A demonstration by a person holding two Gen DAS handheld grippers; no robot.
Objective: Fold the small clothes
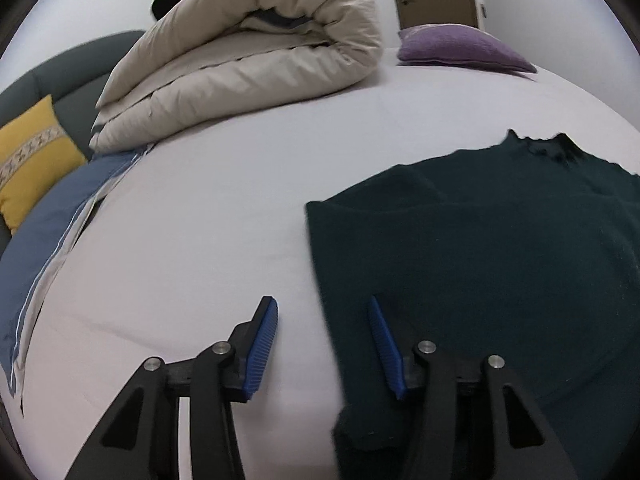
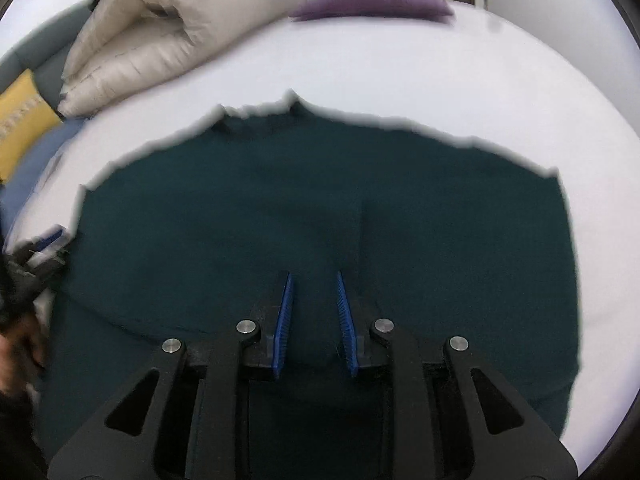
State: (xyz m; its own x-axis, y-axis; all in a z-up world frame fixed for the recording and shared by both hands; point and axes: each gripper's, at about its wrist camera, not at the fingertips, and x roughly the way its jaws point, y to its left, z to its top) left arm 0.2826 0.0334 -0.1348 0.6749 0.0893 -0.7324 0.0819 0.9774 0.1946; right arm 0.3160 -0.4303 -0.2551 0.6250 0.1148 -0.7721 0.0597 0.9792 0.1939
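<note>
A: So where's the dark green garment [image 2: 320,208]?

B: Flat on the white bed [image 1: 224,200]. Its left edge runs between the left gripper [image 1: 323,308] fingers, spread wide, holding nothing. The right gripper [image 2: 313,285] hovers over its middle, fingers parted, empty. Beige duvet [image 1: 248,56] well behind.

Landmark: dark green garment [image 1: 500,248], spread flat on white bed sheet [image 1: 208,208]. Bare sheet seen left of garment and beyond its collar edge. Far left of garment, passage blocked by rolled beige duvet [image 1: 248,52]. Blue pillow [image 1: 44,240] and yellow cushion [image 1: 28,160] lie at left margin. Purple pillow [image 1: 460,50] sits well beyond collar.
</note>
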